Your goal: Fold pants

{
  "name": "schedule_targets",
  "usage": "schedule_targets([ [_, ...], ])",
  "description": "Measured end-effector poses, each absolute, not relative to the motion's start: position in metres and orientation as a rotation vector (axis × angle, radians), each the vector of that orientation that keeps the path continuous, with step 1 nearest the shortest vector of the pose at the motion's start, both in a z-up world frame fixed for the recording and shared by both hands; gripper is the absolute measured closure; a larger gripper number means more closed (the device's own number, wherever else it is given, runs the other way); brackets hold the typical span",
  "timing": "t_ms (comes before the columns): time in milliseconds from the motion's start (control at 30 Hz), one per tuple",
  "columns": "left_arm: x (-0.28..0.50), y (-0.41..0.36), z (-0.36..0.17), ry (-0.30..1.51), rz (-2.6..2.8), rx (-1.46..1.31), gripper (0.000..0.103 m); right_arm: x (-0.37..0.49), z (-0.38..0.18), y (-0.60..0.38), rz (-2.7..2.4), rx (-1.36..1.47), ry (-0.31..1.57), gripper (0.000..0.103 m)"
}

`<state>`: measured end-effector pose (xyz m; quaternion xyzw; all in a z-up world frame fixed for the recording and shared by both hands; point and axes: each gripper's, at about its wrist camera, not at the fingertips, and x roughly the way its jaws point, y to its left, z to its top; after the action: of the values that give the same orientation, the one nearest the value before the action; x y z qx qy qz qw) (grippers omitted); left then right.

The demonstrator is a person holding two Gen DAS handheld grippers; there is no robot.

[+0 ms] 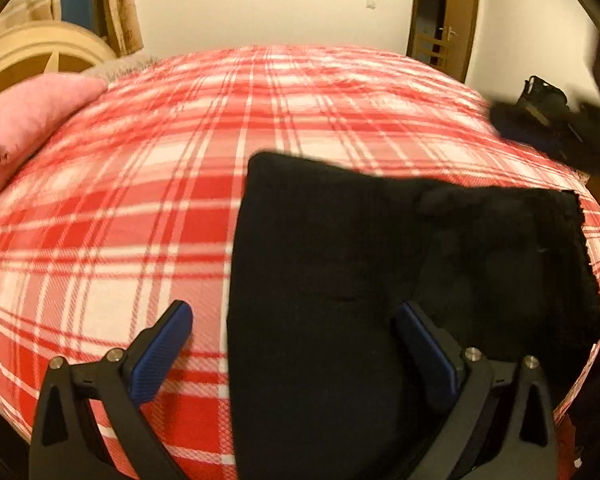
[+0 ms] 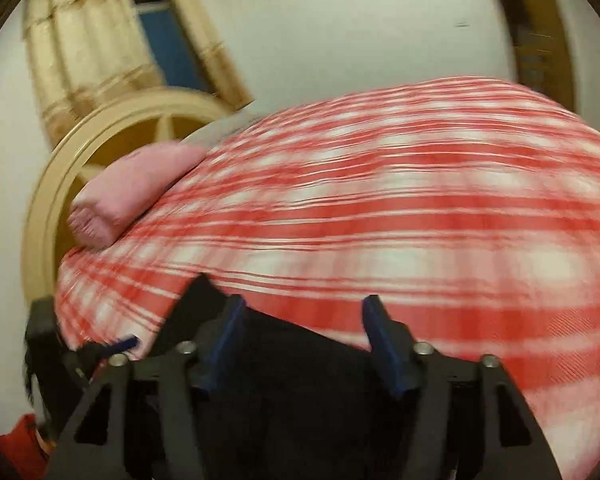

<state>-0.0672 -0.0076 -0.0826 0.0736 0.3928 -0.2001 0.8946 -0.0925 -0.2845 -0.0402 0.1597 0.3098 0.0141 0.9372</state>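
Observation:
Black pants (image 1: pixel 340 264) lie folded on the red-and-white plaid bed cover (image 1: pixel 140 184), at the right and near part of the left wrist view. My left gripper (image 1: pixel 292 316) is open and empty, its left finger over the plaid and its right finger over the pants. My right gripper shows blurred at the right edge of that view (image 1: pixel 540 120). In the right wrist view my right gripper (image 2: pixel 302 312) is open, with black cloth (image 2: pixel 300 380) below its fingers. That view is motion-blurred.
A pink pillow (image 1: pixel 24 120) lies at the bed's left end, also in the right wrist view (image 2: pixel 136 192). A cream wooden headboard (image 1: pixel 40 52) stands behind it. A curtained window (image 2: pixel 100 40) and a doorway (image 1: pixel 444 20) are in the walls beyond the bed.

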Motion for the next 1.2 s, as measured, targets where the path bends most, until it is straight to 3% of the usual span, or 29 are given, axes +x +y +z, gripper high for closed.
schedule_targets([
  [233, -0.052, -0.018, -0.075, 0.787, -0.469, 0.171, 0.0, -0.159, -0.074, -0.341, -0.148, 0.526, 0.628, 0.039],
  [467, -0.034, -0.007, -0.091, 0.919, -0.508, 0.032, 0.0, -0.18, -0.106, -0.33, -0.153, 0.586, 0.653, 0.038],
  [900, -0.044, 0.005, -0.089, 0.899, -0.574, -0.003, 0.0, -0.18, -0.105, -0.299, -0.022, 0.587, 0.718, 0.037],
  [1067, -0.037, 0.017, -0.086, 0.931, -0.623, -0.076, 0.0, -0.207, -0.105, -0.339, -0.092, 0.806, 0.609, 0.037],
  [1200, -0.033, 0.019, -0.087, 0.944, -0.631, -0.106, 0.0, -0.217, -0.075, -0.337, -0.127, 0.735, 0.528, 0.037],
])
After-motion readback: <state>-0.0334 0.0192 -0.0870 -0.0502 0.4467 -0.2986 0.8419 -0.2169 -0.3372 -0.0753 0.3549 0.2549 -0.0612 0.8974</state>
